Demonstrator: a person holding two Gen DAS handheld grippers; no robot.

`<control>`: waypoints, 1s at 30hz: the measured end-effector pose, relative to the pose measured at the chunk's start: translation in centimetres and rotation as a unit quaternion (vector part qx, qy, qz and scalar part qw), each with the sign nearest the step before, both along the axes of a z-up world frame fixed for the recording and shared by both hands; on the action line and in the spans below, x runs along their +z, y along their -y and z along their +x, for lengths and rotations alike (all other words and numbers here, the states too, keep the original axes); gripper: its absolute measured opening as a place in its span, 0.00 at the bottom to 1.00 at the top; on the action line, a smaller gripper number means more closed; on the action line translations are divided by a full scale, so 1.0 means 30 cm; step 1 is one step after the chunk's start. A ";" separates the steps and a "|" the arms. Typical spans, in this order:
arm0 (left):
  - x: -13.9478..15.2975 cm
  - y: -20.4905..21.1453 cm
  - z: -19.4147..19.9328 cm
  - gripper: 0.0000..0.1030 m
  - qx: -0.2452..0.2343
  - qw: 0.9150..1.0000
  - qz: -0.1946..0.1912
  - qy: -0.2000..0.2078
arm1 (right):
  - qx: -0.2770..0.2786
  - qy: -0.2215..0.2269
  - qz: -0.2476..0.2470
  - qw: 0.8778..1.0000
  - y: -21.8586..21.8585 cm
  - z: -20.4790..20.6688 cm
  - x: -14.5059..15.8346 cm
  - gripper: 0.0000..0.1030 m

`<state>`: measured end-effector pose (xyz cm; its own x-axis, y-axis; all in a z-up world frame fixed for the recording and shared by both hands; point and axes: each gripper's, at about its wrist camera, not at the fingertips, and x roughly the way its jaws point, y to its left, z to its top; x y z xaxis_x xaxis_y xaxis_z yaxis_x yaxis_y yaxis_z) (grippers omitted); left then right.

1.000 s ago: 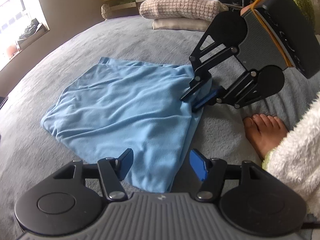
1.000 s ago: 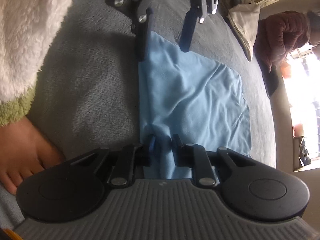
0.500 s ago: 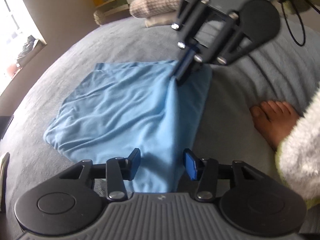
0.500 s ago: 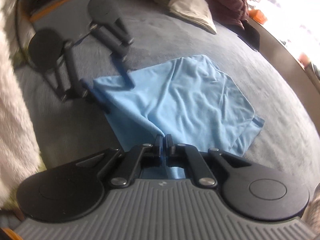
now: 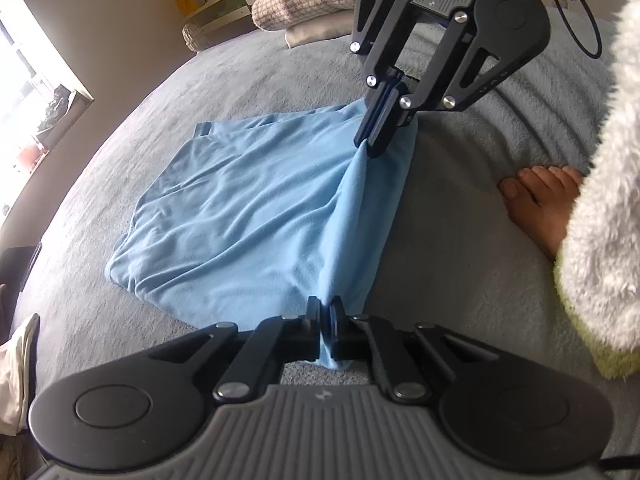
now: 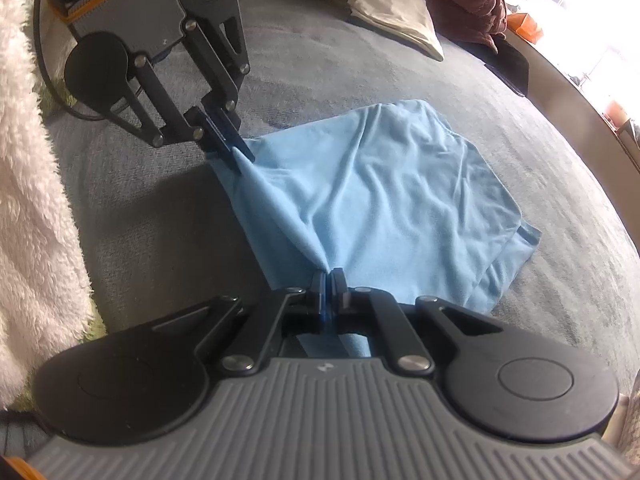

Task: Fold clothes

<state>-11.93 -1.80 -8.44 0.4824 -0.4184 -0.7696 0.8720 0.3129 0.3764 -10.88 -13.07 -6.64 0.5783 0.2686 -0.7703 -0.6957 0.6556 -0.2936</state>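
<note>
Both claws, left claw (image 5: 325, 312) and right claw (image 6: 330, 280), pinch the blue cloth's (image 5: 256, 216) near edge (apparently lifted).

Light blue garment (image 5: 248, 216): soft knit fabric, creased, lying mostly flat on the grey bedcover (image 5: 200, 80). Already folded over, layered edges showing at its far side. Near edge lifted at two pinched corners, drawn taut between them.

A home bedroom: a wide bed under a grey fleece blanket (image 5: 280, 80), a checked knitted pillow (image 5: 308, 0), a sunlit window (image 5: 24, 80).
</note>
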 end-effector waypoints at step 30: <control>-0.059 -0.003 -0.026 0.02 -0.054 0.997 0.048 0.006 | -0.249 -0.058 0.158 0.954 0.202 -0.094 -0.023 0.03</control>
